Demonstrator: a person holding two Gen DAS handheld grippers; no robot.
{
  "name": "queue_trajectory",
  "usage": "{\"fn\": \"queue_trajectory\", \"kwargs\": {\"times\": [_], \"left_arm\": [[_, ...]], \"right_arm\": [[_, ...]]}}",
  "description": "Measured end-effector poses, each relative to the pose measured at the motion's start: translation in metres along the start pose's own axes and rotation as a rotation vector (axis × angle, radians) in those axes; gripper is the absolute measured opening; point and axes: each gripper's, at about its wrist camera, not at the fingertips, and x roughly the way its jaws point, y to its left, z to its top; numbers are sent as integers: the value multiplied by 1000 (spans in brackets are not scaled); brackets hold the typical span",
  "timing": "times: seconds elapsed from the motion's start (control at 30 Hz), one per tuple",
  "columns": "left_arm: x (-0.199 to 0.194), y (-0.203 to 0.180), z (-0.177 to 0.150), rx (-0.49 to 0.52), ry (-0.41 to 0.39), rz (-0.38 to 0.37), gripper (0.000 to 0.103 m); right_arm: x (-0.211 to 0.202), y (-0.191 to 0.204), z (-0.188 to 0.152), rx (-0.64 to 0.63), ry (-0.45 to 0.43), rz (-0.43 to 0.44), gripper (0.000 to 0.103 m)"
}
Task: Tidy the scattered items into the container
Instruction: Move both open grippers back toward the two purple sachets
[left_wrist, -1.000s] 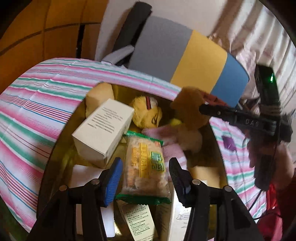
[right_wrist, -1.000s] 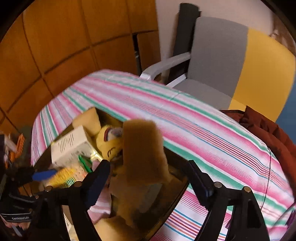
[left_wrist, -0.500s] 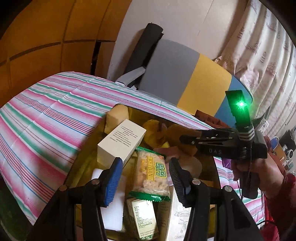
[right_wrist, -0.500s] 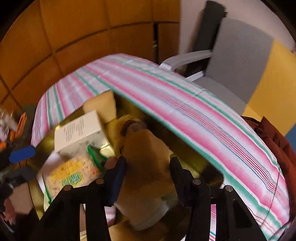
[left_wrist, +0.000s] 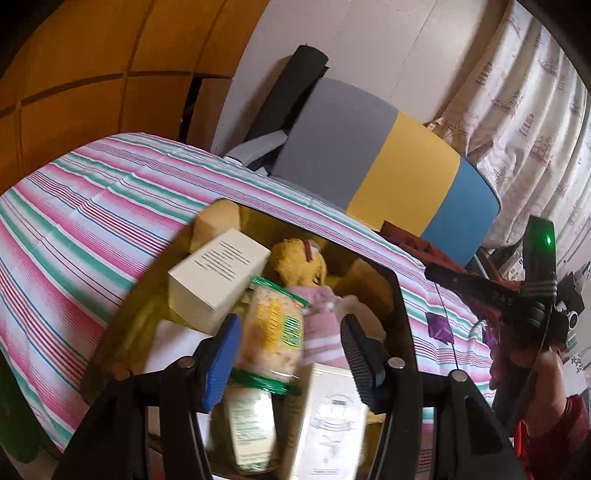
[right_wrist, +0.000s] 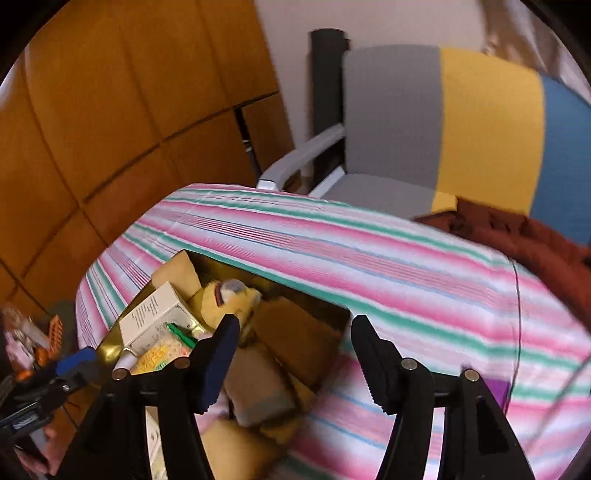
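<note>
The left claw (left_wrist: 290, 350) hangs over the gold box (left_wrist: 400, 317) on the striped bench (left_wrist: 74, 229), its jaws opening. A snack packet (left_wrist: 271, 332) lies between them, blurred, and neither pad presses on it. Just beyond the left pad sits a white carton (left_wrist: 218, 273); straight ahead a yellow plush toy (left_wrist: 299, 262) lies deeper in the box.

The right claw (right_wrist: 291, 358) hovers above the box's near right corner, jaws also opening and gripping nothing. A brown stuffed toy (right_wrist: 291, 332) lies in the box below the gap, and the yellow plush toy's head sits just ahead of the left finger (right_wrist: 218, 350).
</note>
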Motion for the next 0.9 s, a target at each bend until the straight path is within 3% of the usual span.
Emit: {"fn": "queue_trajectory", "kwargs": {"times": [0.33, 0.47, 0.9], "left_arm": [[14, -48, -17, 24, 85, -72, 59], [18, -81, -26, 98, 106, -105, 59], [47, -180, -61, 313, 222, -206, 59]], "right_arm": [[-45, -57, -43, 78, 13, -84, 67], [-66, -92, -60, 122, 12, -133, 77], [-103, -212, -106, 299, 47, -295, 78]]}}
